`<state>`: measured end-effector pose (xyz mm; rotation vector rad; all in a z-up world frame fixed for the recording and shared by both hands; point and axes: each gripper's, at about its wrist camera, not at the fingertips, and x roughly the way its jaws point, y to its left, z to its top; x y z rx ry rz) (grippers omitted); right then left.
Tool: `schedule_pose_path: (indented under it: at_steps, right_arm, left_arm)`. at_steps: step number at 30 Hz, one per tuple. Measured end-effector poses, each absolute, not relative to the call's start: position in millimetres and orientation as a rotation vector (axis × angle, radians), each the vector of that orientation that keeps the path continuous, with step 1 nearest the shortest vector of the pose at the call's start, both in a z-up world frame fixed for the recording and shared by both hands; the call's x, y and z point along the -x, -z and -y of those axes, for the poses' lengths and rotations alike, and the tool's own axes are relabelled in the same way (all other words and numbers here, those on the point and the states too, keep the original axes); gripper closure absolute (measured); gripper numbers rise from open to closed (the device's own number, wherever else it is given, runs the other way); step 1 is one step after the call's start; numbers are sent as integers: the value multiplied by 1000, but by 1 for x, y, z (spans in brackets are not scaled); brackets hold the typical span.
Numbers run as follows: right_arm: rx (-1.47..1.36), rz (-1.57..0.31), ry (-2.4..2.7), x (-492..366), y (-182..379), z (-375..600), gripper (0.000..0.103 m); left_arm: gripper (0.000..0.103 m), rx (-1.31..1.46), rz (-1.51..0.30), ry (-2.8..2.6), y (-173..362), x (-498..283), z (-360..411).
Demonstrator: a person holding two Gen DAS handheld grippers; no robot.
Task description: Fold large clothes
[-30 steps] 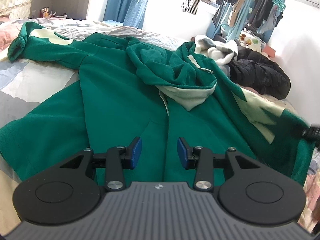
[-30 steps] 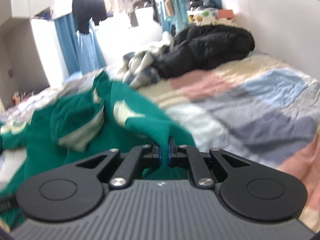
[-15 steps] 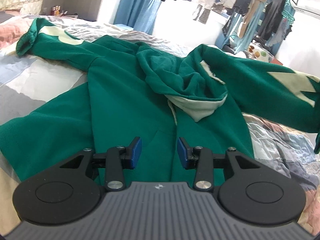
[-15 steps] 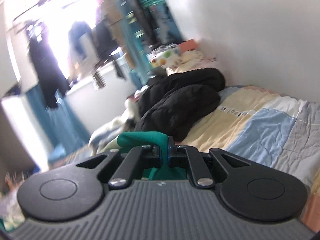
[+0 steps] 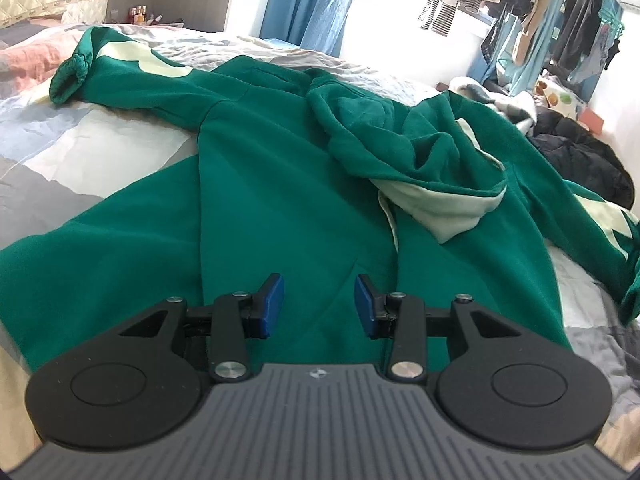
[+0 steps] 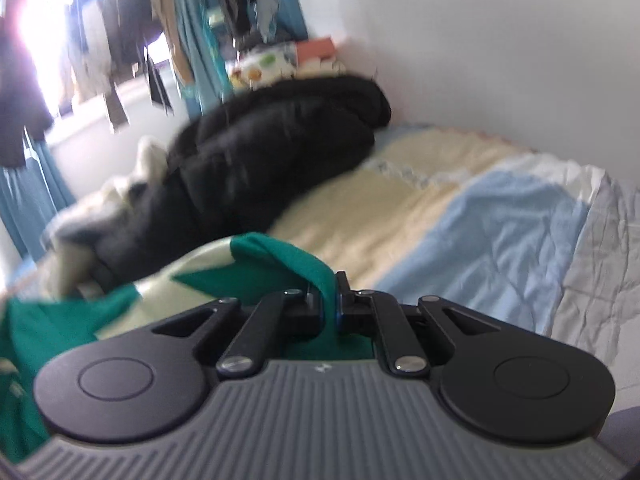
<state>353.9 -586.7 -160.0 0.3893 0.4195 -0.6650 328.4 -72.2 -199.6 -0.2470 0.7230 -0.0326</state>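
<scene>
Green fabric was pinched between the nearly closed jaws of the right gripper [image 6: 329, 312]: the end of a sleeve [image 6: 276, 268] of the green hoodie [image 5: 280, 208], held above a patchwork quilt [image 6: 500, 240]. The left gripper [image 5: 319, 306] hung with its blue pads [image 5: 272, 300] apart and nothing between them, over the hoodie's spread front. Beyond, a black jacket [image 6: 280, 152] lay heaped near the wall.

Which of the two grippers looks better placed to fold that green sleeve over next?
Right. The right hand-held gripper is shut on the sleeve already; the left hand-held gripper hangs open above the hoodie, gripping nothing.
</scene>
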Motion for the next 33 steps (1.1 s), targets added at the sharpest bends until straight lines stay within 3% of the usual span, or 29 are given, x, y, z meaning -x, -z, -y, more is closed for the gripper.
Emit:
schedule_pose_path:
  at_steps: [10,11,13,15,17,25,33]
  right_arm:
    - [-478,-474,613,-338,164,577,89]
    - [-480,-474,608,-336,162,575,85]
    - [-497,-479,606,-329,158,571,64]
    - [-524,-483,586,-321,155,565,36]
    - [-546,-495,546,-316,151,559,23]
    - [-527,-593,626,-295,151,537,19]
    - [-724,-659,654,-305,203,549,16]
  left_arm:
    - [58,155,-725,29,204,-328,94]
    - [58,155,-724,31,202,-326,94]
    - [58,160,-723,38,201,-323,94]
    - [58,164,-719,39,199,-319,93]
    - [58,169,-720,46,198,-316,93]
    - [58,172,-709,44,196,-305,92]
    - [58,182,-712,25,197,-304,89]
